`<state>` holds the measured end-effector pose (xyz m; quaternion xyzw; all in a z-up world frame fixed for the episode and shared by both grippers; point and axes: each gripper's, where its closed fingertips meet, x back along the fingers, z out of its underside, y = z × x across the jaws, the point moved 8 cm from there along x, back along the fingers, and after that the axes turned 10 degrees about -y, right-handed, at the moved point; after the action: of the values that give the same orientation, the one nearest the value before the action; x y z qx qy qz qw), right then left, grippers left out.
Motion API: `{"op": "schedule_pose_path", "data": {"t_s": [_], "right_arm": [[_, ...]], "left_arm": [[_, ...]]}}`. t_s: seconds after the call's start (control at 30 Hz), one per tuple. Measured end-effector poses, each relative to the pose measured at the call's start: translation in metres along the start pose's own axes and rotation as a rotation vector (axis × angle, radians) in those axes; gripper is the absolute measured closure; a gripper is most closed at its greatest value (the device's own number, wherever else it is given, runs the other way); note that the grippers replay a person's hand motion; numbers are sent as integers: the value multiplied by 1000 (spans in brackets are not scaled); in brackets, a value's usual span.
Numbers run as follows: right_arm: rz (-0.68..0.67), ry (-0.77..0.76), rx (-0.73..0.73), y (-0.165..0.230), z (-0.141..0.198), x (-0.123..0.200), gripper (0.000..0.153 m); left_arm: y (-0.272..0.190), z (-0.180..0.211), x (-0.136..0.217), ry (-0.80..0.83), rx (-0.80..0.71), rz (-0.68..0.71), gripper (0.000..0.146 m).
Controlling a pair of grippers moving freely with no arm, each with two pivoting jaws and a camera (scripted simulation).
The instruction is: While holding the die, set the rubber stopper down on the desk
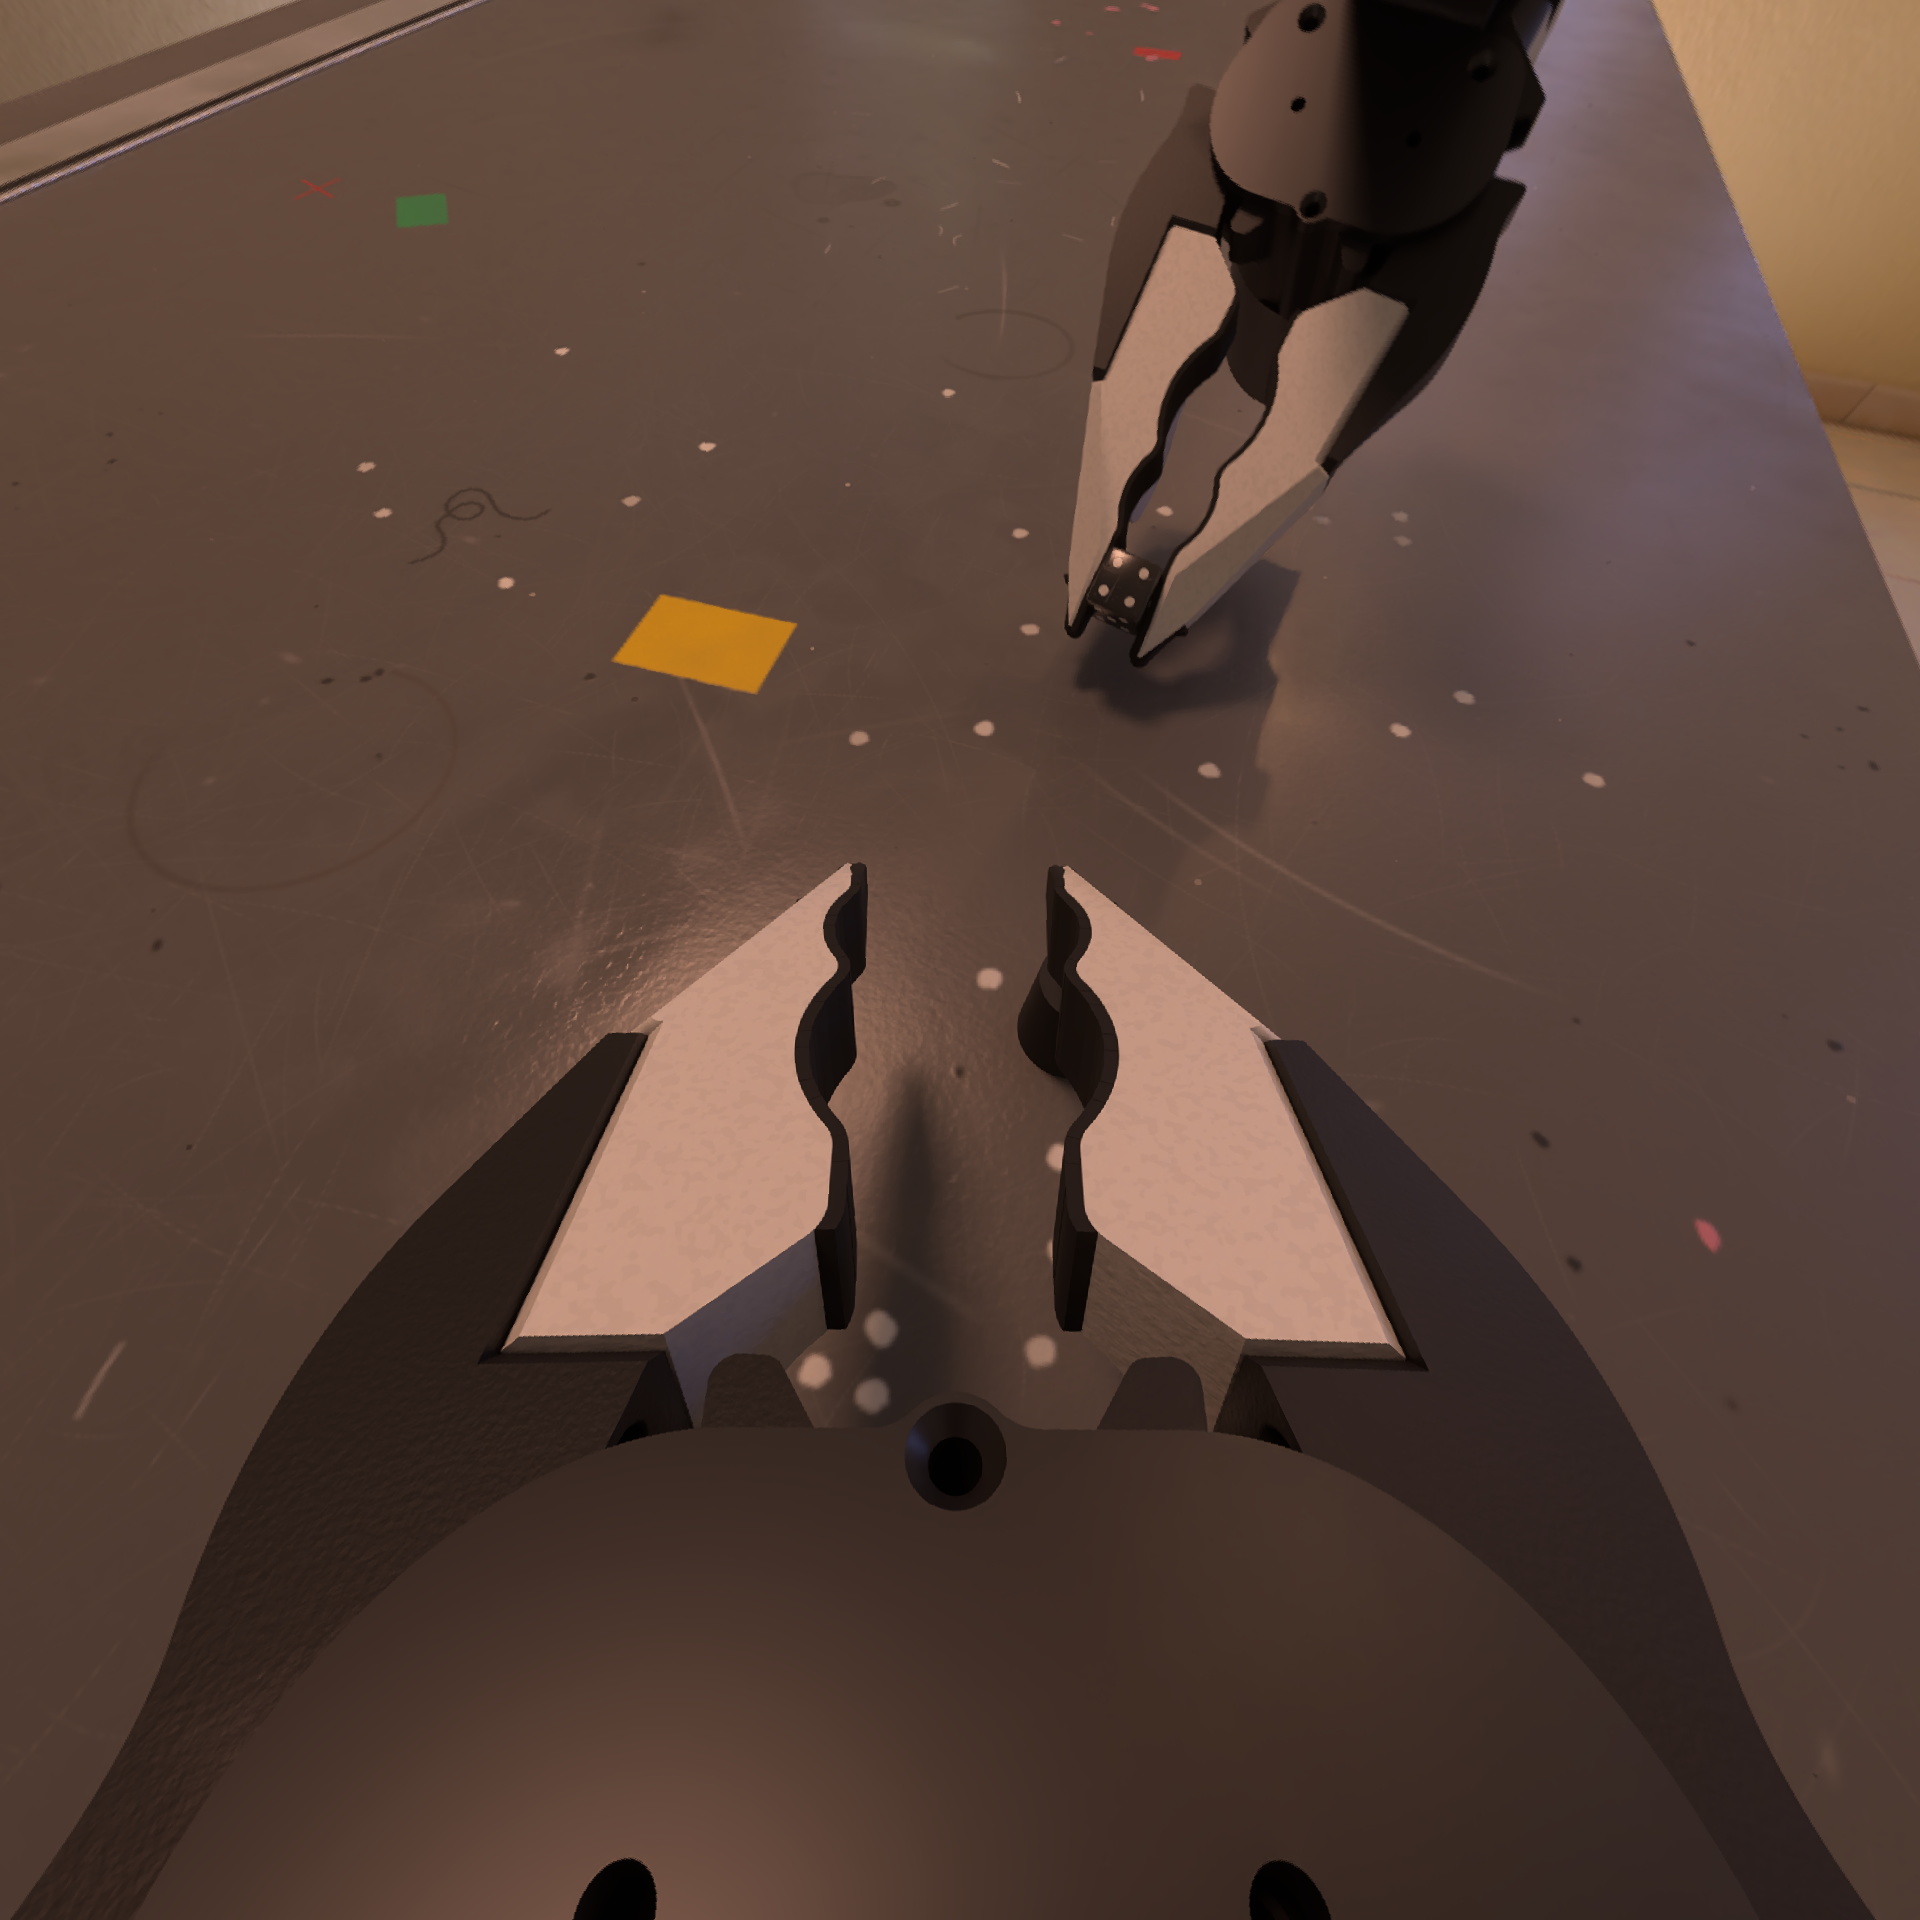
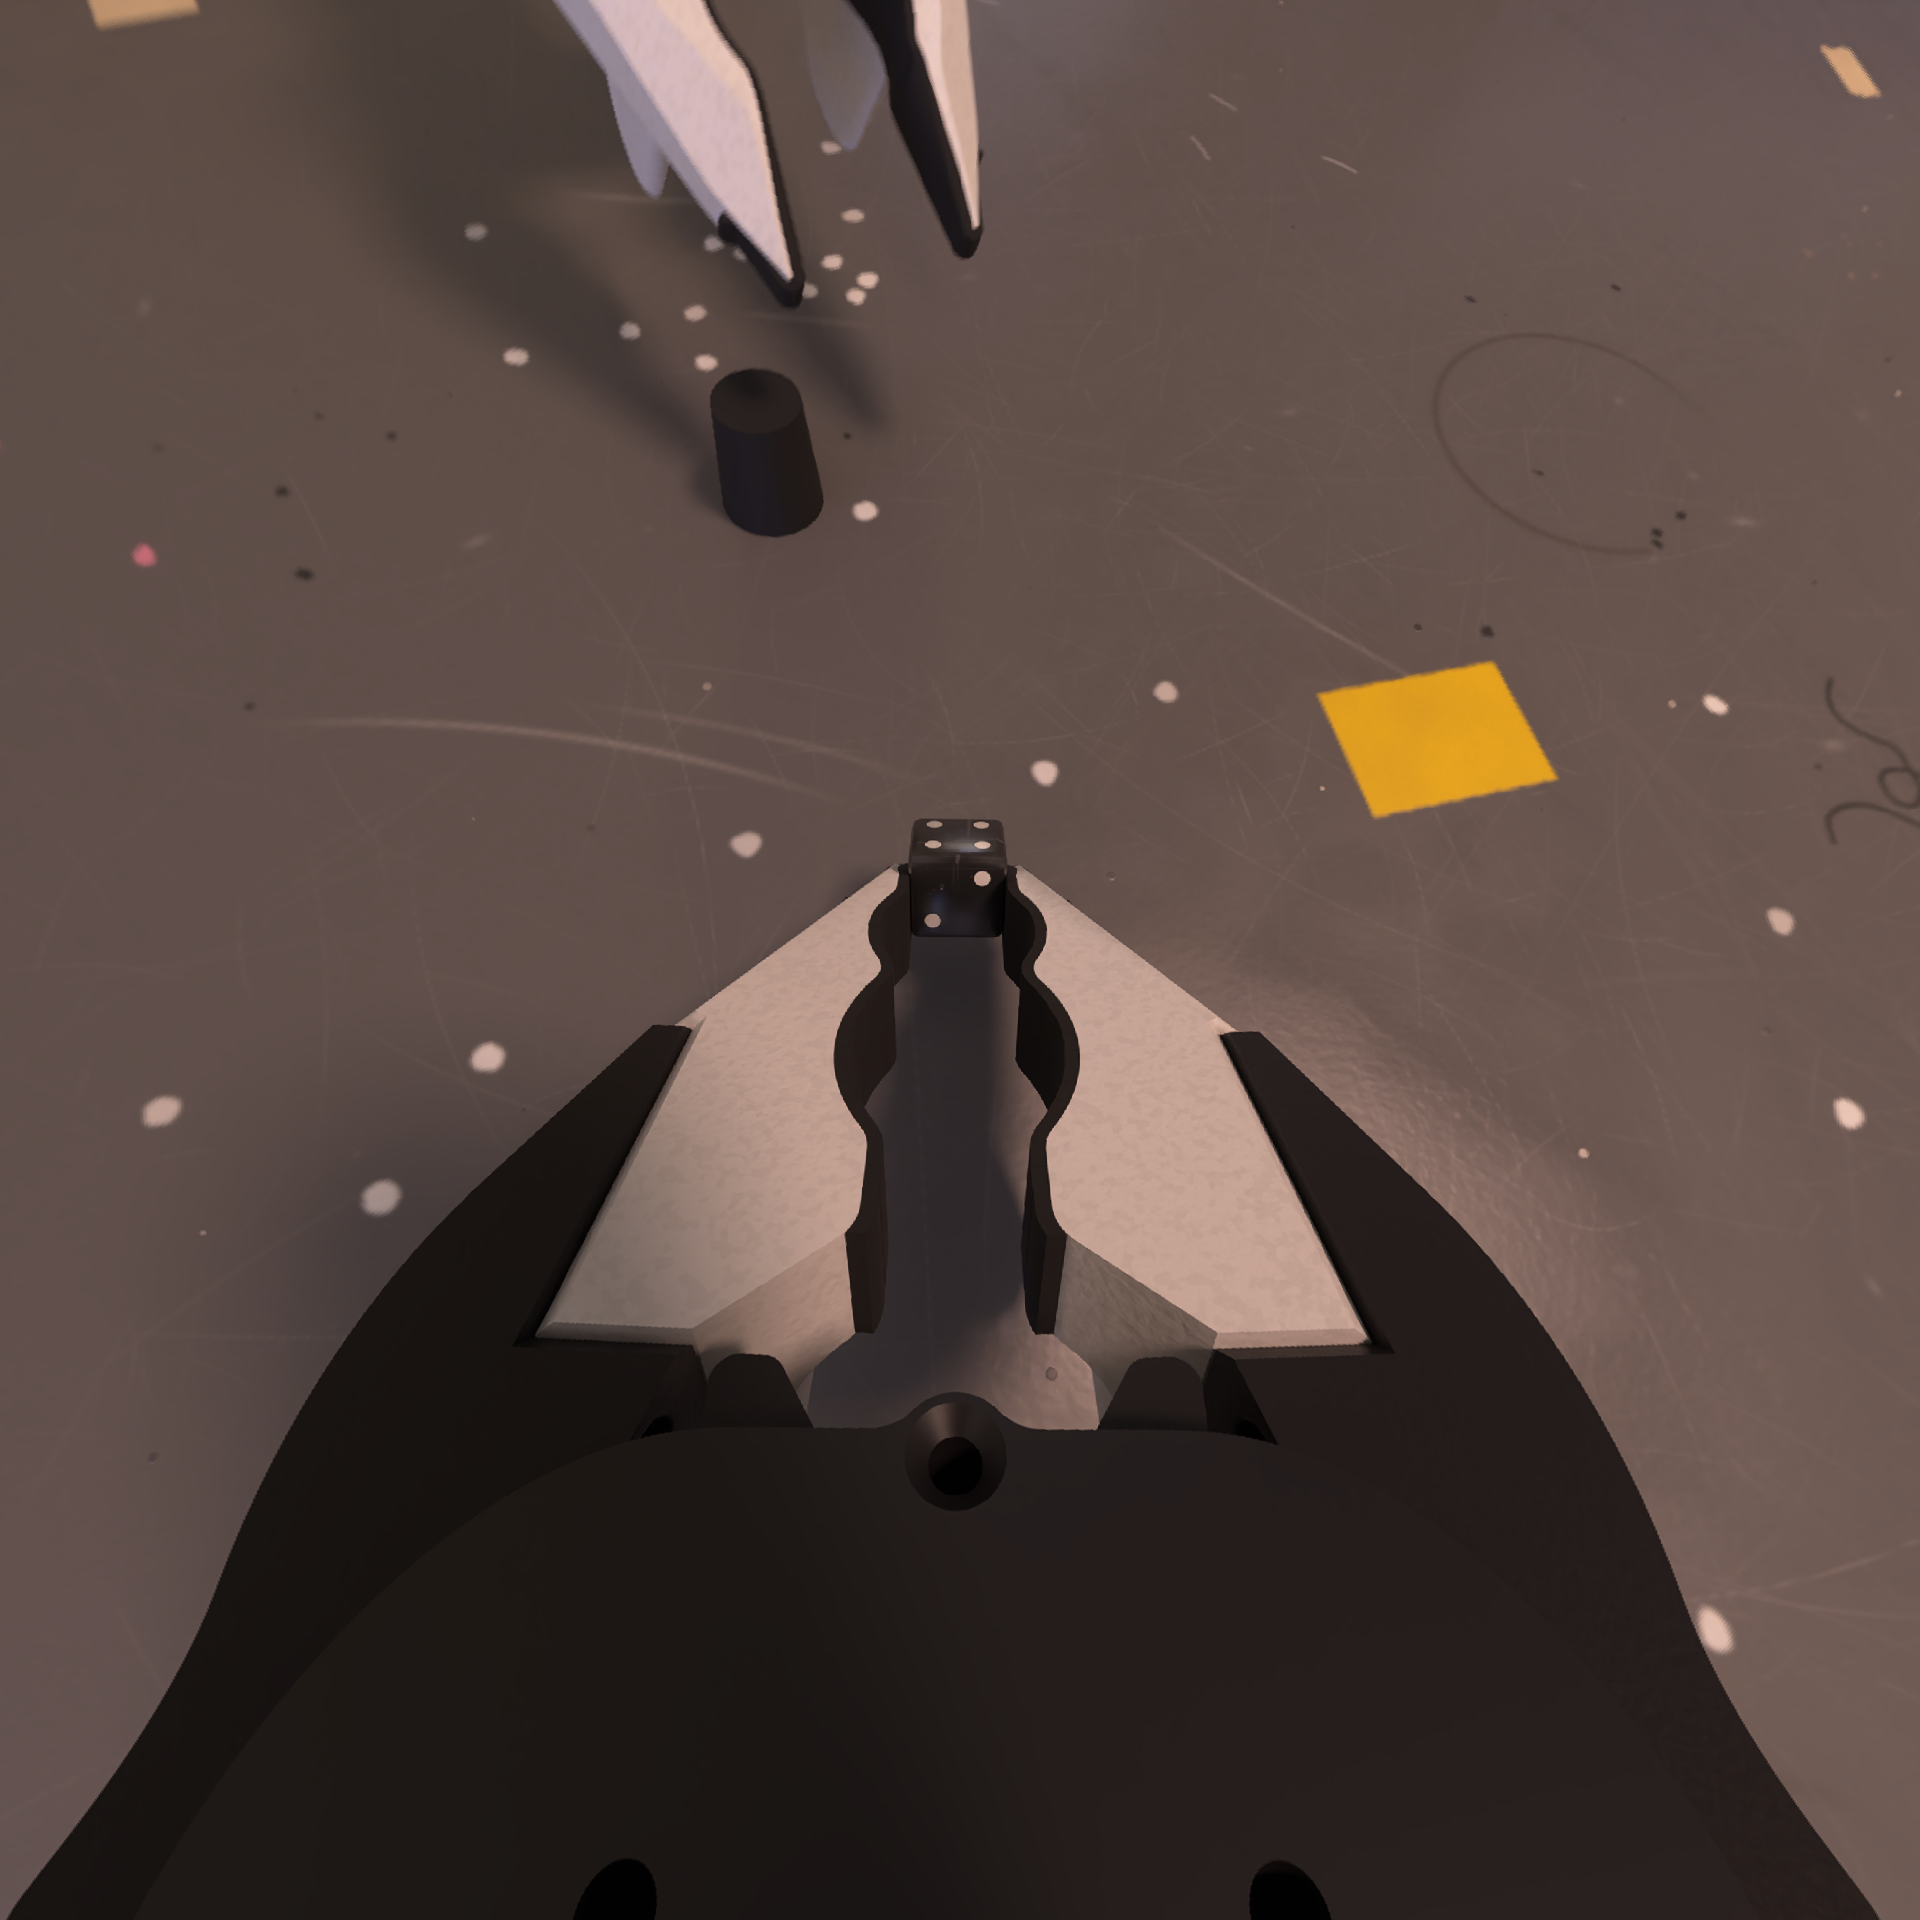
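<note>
**Clamping the die while the stopper stands free**

Pinching at their very tips, the right gripper's (image 2: 956, 883) fingers (image 2: 1101, 1049) hold a small black die (image 2: 957, 878) with white pips, its glossy cube faces catching light; from the left wrist view the same die (image 1: 1120, 597) sits low between those tips, just above the desk. The left gripper (image 1: 956, 883) has its fingers (image 1: 727, 1091) spread apart with nothing between them. Each finger is a pale, grainy wedge with a dark wavy inner edge, set in a smooth black shell. The rubber stopper (image 2: 766, 454), a matte black tapered plug, stands upright on the desk (image 2: 416, 831), apart from the left gripper's tips above it. No readable writing shows; only a scribbled squiggle (image 1: 473, 517). The desk is dark, scratched and speckled white, bearing a yellow square (image 2: 1437, 738) and a green square (image 1: 422, 210).
</note>
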<state>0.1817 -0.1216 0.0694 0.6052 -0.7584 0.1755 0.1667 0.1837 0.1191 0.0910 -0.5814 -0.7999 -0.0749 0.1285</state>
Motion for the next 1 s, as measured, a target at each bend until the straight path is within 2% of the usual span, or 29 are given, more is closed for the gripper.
{"op": "schedule_pose_path", "data": {"t_s": [0.27, 0.47, 0.67, 0.83, 1.0], "right_arm": [[-36, -58, -132, -7, -5, 5, 136], [-203, -189, -350, -13, -20, 7, 136], [-370, -305, -597, -9, -31, 8, 136], [-428, -361, -661, -3, -34, 8, 136], [-436, -373, -627, 1, -35, 9, 136]], "left_arm": [[-11, -5, -7, 0, -74, 9, 114], [-21, -13, -20, -40, -114, 33, 114], [-42, -20, -33, -37, -235, 61, 117], [-50, -30, -35, -105, -126, 103, 124], [-47, -33, -33, -157, 58, 186, 126]]}}
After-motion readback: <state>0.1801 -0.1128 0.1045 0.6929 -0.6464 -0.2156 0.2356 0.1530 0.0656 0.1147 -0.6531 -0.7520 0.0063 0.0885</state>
